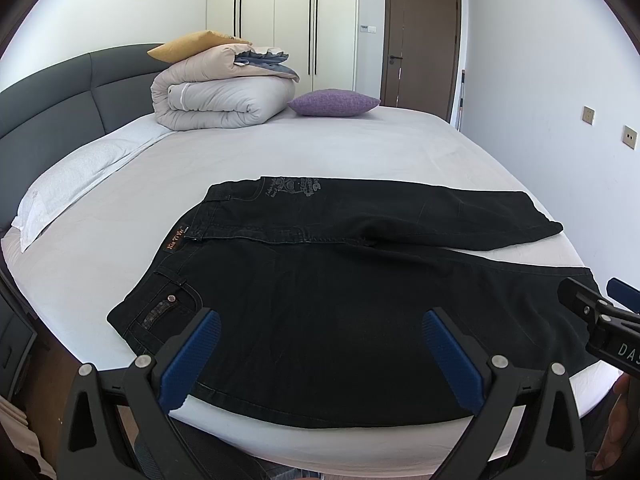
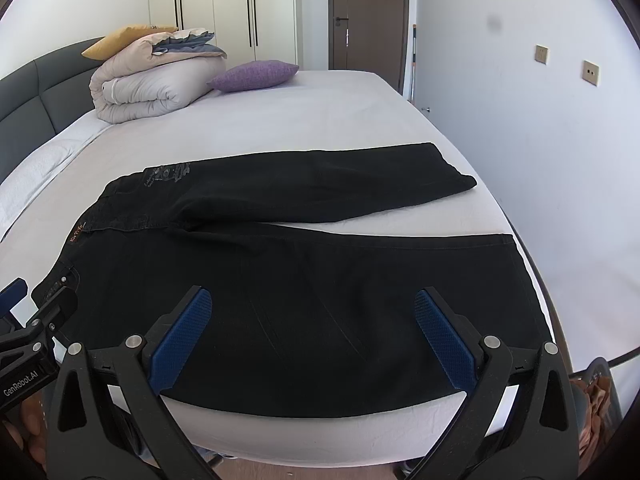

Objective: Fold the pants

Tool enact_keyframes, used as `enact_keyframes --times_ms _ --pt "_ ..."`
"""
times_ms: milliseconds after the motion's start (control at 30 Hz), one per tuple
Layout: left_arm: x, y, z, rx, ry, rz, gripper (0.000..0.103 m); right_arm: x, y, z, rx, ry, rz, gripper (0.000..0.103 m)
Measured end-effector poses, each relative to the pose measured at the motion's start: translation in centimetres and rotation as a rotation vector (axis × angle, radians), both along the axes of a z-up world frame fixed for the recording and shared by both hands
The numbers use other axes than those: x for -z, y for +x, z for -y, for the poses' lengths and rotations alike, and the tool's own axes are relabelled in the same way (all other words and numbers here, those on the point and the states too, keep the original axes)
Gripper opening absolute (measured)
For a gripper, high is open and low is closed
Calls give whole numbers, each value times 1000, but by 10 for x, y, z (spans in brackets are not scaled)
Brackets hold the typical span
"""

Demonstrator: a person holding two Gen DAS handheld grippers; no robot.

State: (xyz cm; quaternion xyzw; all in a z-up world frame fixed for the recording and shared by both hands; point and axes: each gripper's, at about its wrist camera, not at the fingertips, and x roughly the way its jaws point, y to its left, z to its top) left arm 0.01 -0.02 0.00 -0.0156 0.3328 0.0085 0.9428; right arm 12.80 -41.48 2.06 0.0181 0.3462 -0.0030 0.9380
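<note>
Black pants [image 1: 320, 300] lie flat on the white bed [image 1: 280, 152], waistband to the left, both legs spread out to the right. They also show in the right wrist view [image 2: 304, 288]. My left gripper [image 1: 320, 320] is open and empty, above the near edge of the pants by the waist and pocket. My right gripper [image 2: 312, 300] is open and empty, above the near leg. The right gripper also shows at the right edge of the left wrist view [image 1: 592, 300]. The left gripper also shows at the left edge of the right wrist view [image 2: 36, 300].
A rolled duvet [image 1: 224, 92], a yellow pillow [image 1: 192, 44] and a purple cushion [image 1: 332, 102] sit at the far end of the bed. A grey headboard [image 1: 52, 120] runs along the left. A wall is close on the right [image 2: 540, 120].
</note>
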Motion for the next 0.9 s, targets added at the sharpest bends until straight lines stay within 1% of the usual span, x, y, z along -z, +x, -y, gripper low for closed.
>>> enact_keyframes --times_ms 900 --pt "0 0 0 0 1 -3 103 1 -1 1 -2 0 -7 103"
